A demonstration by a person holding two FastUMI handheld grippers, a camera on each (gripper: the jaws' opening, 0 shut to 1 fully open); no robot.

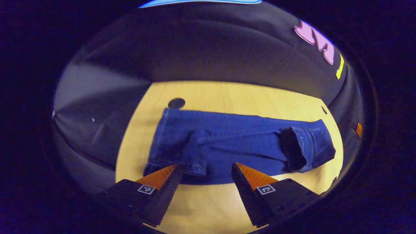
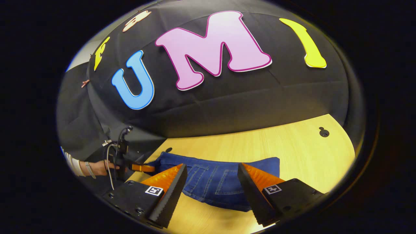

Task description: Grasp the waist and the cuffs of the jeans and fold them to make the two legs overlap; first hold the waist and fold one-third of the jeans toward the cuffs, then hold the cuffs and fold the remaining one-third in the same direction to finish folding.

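Jeans (image 1: 234, 146) lie lengthwise mid-frame on surface (image 1: 227, 94), legs overlapped. Left hand-held gripper (image 1: 206, 169) spread at cuffs (image 1: 175, 159); right hand-held gripper (image 2: 211, 174) spread at waist (image 2: 221, 182). Likely next: clamp waist, fold one-third toward cuffs.

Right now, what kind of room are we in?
Probably a small recording booth, not a home: a light wooden table walled in by black cloth, with blue jeans laid out for folding.
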